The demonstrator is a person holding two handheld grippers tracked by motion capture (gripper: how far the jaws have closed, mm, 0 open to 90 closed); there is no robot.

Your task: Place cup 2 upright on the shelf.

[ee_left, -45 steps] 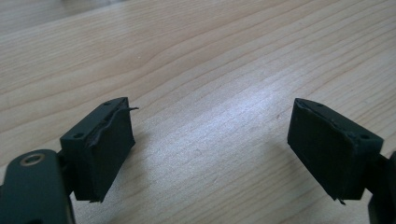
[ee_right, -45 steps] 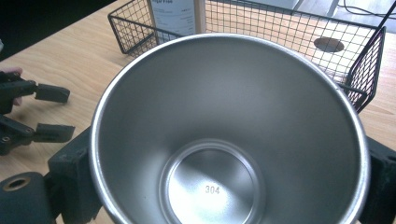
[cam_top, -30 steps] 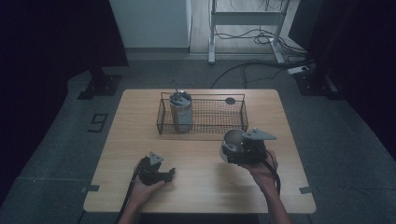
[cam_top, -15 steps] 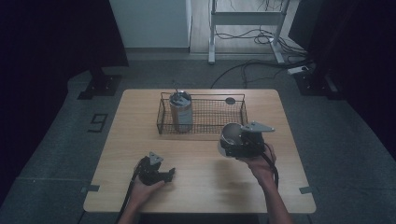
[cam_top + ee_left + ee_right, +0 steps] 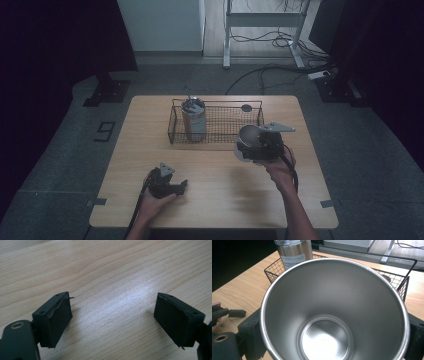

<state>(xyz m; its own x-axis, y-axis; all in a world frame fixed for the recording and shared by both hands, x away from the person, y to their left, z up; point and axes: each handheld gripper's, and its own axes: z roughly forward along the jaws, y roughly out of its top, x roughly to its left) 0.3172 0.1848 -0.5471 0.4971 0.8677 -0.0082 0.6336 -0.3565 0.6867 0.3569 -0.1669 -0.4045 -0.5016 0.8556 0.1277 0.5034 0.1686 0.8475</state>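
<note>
Steel cup [image 5: 248, 141] sits clamped in the right gripper [image 5: 260, 146], off the table, just at 6 o'clock of the wire basket's [image 5: 218, 141] near rim, right end. Judgement: it looks headed for the basket, so lift it enough to clear the rim, keep it level, lower onto free mesh at the right. The steel tumbler [image 5: 194, 119] stands upright in the left end, well apart, no block. Small dark disc [image 5: 246, 107] at the far rim. Left gripper [image 5: 169, 186] rests on the table [image 5: 220, 200] at 7 o'clock, jaws apart, nothing between.
</note>
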